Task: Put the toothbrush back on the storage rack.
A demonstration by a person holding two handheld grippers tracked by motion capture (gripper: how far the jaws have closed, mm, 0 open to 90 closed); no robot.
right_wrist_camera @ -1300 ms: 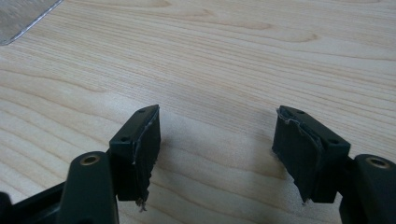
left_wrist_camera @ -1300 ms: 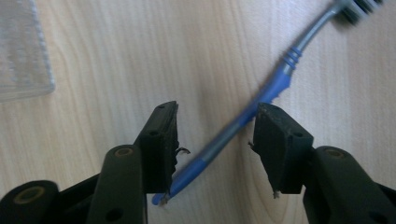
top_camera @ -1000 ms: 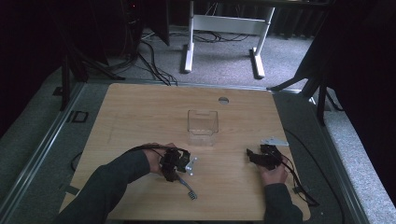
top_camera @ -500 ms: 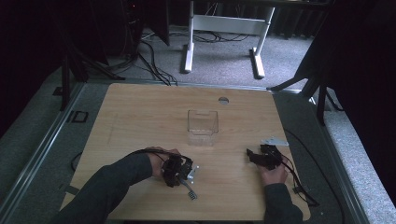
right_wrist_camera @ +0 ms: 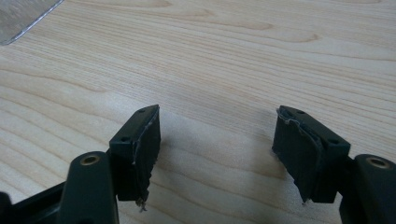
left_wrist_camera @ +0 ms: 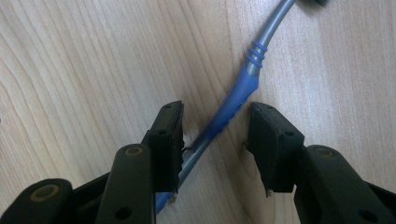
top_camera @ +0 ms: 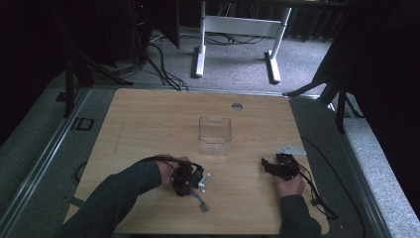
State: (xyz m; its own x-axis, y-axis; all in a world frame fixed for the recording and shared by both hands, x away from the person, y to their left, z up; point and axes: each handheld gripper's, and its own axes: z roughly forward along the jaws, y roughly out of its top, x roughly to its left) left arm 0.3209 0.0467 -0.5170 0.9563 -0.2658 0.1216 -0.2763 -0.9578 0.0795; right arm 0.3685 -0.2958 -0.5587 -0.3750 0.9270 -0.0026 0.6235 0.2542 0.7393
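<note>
Left tool set over a blue-handled utensil on the tabletop

Left tool (left_wrist_camera: pixel 215 140) straddles the utensil's handle (left_wrist_camera: pixel 233 102), jaws wide, not gripping; closing off-centre could skid the slim handle away. Clear box (top_camera: pixel 215 135) mid-tabletop; right tool (right_wrist_camera: pixel 217 154) gapes empty.

table (top_camera: pixel 148 124): clear box (top_camera: pixel 215 135) seen mid-board | left gripper (top_camera: pixel 190 182) held over utensil (top_camera: pixel 200 201) | right gripper (top_camera: pixel 270 166) rested near right edge

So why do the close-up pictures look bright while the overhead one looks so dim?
High view: the room around the table is dark, and the clear box barely stands out. Left gripper view: evenly lit wood, the blue-grey handle slightly soft. Right gripper view: sharp grain, soft shadows beneath the right gripper.
</note>
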